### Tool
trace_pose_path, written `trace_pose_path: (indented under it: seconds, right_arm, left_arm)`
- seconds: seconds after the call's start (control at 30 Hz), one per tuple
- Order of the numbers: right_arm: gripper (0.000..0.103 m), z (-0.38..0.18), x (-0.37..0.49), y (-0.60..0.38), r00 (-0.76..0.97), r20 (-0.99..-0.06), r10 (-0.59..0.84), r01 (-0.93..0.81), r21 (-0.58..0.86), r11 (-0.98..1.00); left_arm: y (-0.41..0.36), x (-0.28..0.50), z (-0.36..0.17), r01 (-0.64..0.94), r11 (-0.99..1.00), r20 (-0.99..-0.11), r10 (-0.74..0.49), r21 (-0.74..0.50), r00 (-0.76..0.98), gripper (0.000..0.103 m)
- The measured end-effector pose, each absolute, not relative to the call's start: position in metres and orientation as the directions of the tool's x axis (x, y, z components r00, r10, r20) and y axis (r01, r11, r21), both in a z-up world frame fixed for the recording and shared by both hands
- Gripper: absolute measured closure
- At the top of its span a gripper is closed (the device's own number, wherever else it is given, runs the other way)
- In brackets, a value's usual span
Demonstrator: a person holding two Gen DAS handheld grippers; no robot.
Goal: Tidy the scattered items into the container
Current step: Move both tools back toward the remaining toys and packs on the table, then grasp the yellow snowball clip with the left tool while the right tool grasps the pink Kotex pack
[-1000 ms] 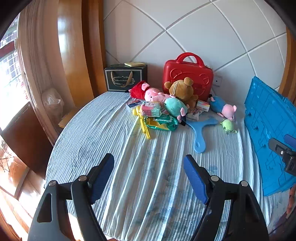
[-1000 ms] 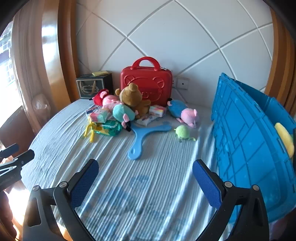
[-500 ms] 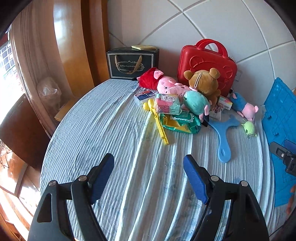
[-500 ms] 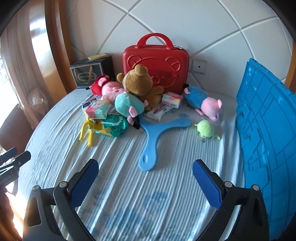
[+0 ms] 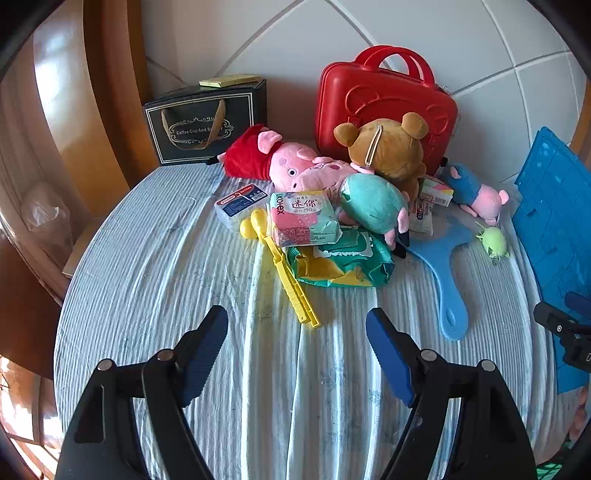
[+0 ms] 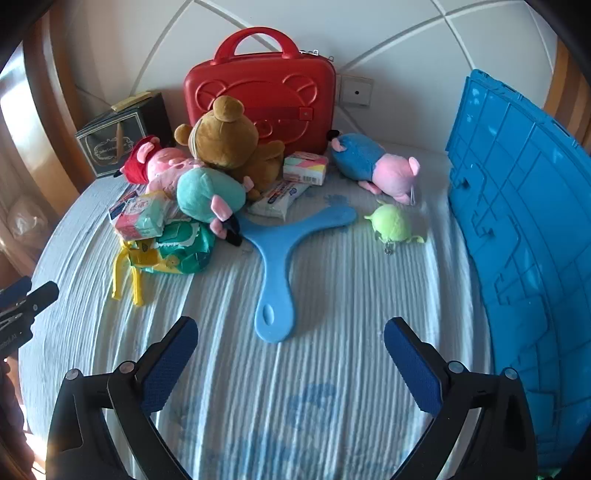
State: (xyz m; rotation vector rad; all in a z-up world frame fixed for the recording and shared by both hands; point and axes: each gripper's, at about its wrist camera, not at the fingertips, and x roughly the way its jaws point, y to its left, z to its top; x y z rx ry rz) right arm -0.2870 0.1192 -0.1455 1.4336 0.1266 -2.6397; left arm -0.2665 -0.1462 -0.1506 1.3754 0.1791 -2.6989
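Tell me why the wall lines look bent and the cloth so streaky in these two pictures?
Left wrist view: the fisheye lens bows the wall tile seams and darkens the corners; sunlight streaks the striped cloth. Right wrist view: the same bowing curves the blue crate; bright stripes cross the cloth, and glare flares at the lower left edge.

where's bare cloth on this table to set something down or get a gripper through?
Bare: the near half of the cloth, from the pile forward, and the left side out from the yellow tongs. A narrow lane runs between the blue paddle and the blue crate, holding only the green toy. Crowded: the toys and packets before the red case.
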Motion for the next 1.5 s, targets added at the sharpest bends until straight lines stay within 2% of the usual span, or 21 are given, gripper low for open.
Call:
trace_pose_path:
  seconds: [0.13, 0.2, 0.23, 0.3, 0.47, 0.53, 0.7, 0.73, 0.77, 0.8, 0.97, 1.0, 1.03, 1.23, 1.27, 1.33, 1.4, 1.5]
  right_arm:
    - [0.006, -0.159, -0.302, 0.109, -0.514, -0.853, -0.091, 0.185, -0.007, -0.983]
    - [0.011, -0.167, -0.311, 0.104, -0.501, -0.860, -0.098, 0.199, -0.004, -0.980]
    - [0.014, -0.171, -0.316, 0.100, -0.495, -0.862, -0.104, 0.208, -0.002, -0.978]
    - [0.015, -0.180, -0.328, 0.091, -0.480, -0.869, -0.117, 0.227, 0.006, -0.974]
    - [0.018, -0.207, -0.359, 0.058, -0.433, -0.887, -0.161, 0.290, 0.032, -0.956]
    - [0.022, -0.217, -0.371, 0.040, -0.418, -0.891, -0.175, 0.315, 0.038, -0.948]
    - [0.022, -0.227, -0.396, -0.009, -0.396, -0.887, -0.239, 0.381, 0.078, -0.921]
    - [0.022, -0.228, -0.399, -0.020, -0.397, -0.884, -0.246, 0.394, 0.077, -0.916]
    - [0.022, -0.228, -0.402, -0.029, -0.397, -0.883, -0.251, 0.405, 0.077, -0.911]
    - [0.022, -0.228, -0.404, -0.038, -0.396, -0.881, -0.257, 0.414, 0.078, -0.907]
    - [0.021, -0.226, -0.411, -0.073, -0.392, -0.873, -0.290, 0.447, 0.096, -0.890]
    - [0.016, -0.226, -0.412, -0.080, -0.388, -0.871, -0.301, 0.449, 0.107, -0.887]
    - [0.011, -0.226, -0.414, -0.087, -0.385, -0.869, -0.311, 0.450, 0.117, -0.885]
    - [0.002, -0.239, -0.429, -0.125, -0.383, -0.873, -0.302, 0.425, 0.124, -0.897]
    - [0.002, -0.242, -0.431, -0.128, -0.383, -0.875, -0.294, 0.419, 0.119, -0.900]
    - [0.001, -0.249, -0.437, -0.133, -0.381, -0.883, -0.276, 0.408, 0.107, -0.907]
    - [0.001, -0.257, -0.442, -0.135, -0.370, -0.891, -0.263, 0.399, 0.103, -0.911]
    - [0.001, -0.267, -0.447, -0.137, -0.359, -0.896, -0.262, 0.400, 0.106, -0.910]
  left_arm:
    - [-0.150, -0.293, -0.171, 0.157, -0.986, -0.828, -0.041, -0.057, -0.560, 0.026]
    - [-0.152, -0.308, -0.182, 0.155, -0.986, -0.834, -0.041, -0.054, -0.550, 0.034]
    - [-0.153, -0.315, -0.189, 0.156, -0.986, -0.840, -0.042, -0.052, -0.540, 0.035]
    - [-0.156, -0.331, -0.205, 0.157, -0.987, -0.855, -0.044, -0.044, -0.517, 0.044]
    - [-0.169, -0.363, -0.238, 0.178, -0.983, -0.880, -0.039, -0.052, -0.473, 0.052]
    - [-0.176, -0.374, -0.247, 0.189, -0.980, -0.885, -0.039, -0.056, -0.465, 0.052]
    - [-0.192, -0.393, -0.259, 0.190, -0.978, -0.878, -0.018, -0.084, -0.479, 0.052]
    - [-0.195, -0.395, -0.259, 0.183, -0.979, -0.875, -0.013, -0.087, -0.484, 0.056]
    - [-0.197, -0.396, -0.259, 0.175, -0.980, -0.875, -0.005, -0.092, -0.485, 0.079]
    - [-0.201, -0.395, -0.259, 0.173, -0.980, -0.875, 0.001, -0.097, -0.484, 0.083]
    - [-0.232, -0.382, -0.255, 0.189, -0.980, -0.877, -0.039, -0.059, -0.479, 0.089]
    - [-0.238, -0.380, -0.254, 0.197, -0.979, -0.875, -0.056, -0.046, -0.481, 0.090]
    - [-0.244, -0.379, -0.253, 0.202, -0.979, -0.875, -0.071, -0.031, -0.480, 0.090]
    - [-0.255, -0.390, -0.257, 0.157, -0.987, -0.879, -0.040, -0.041, -0.475, 0.090]
    - [-0.253, -0.394, -0.257, 0.148, -0.988, -0.878, -0.043, -0.032, -0.477, 0.087]
    - [-0.250, -0.401, -0.259, 0.131, -0.991, -0.878, -0.042, -0.024, -0.477, 0.076]
    - [-0.250, -0.410, -0.267, 0.135, -0.991, -0.890, -0.054, -0.009, -0.454, 0.042]
    - [-0.253, -0.418, -0.278, 0.161, -0.987, -0.894, -0.077, 0.005, -0.441, 0.041]
